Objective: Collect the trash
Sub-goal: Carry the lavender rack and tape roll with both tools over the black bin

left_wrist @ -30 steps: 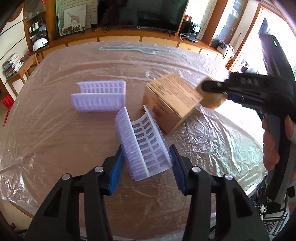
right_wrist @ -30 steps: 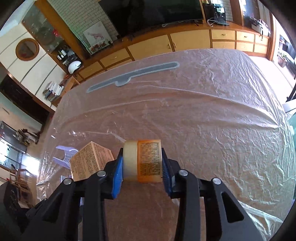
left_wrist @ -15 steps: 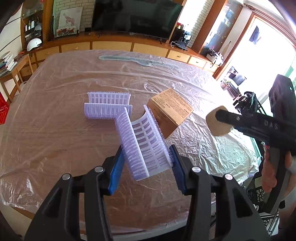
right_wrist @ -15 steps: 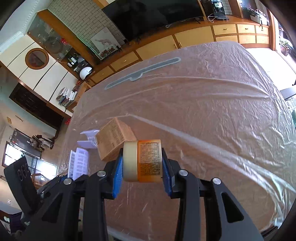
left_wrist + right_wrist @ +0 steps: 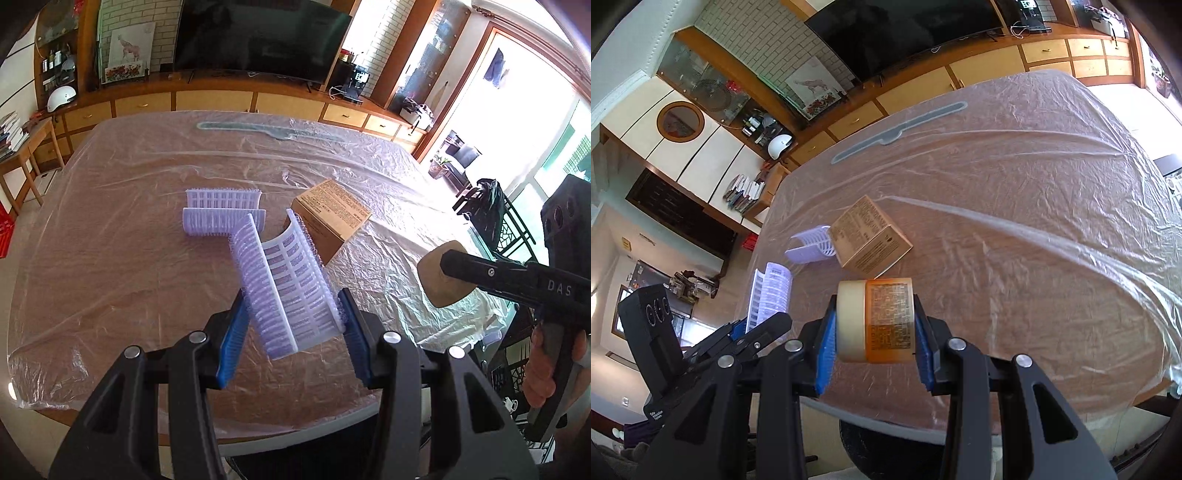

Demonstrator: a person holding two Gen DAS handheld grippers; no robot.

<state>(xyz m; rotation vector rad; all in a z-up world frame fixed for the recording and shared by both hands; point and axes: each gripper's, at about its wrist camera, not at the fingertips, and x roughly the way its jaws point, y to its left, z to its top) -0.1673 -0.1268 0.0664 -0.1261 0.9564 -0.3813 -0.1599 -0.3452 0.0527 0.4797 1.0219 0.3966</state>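
Lilac slotted curved piece (image 5: 291, 291), tan printed box (image 5: 328, 218), amber cream-lidded jar (image 5: 875, 319), blue-padded black jaws.

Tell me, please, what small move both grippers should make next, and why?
Probably carry both on past the near table edge: the left gripper grips a lilac plastic tray, the right gripper an orange jar, both lifted clear.

Print on the cardboard box (image 5: 868, 242) and on the jar (image 5: 877, 320) label is too small to read. The box hides part of the lilac curved grid piece (image 5: 812, 245) behind it. The hand (image 5: 554, 373) on the right gripper's handle is cut off at the left wrist view's edge.
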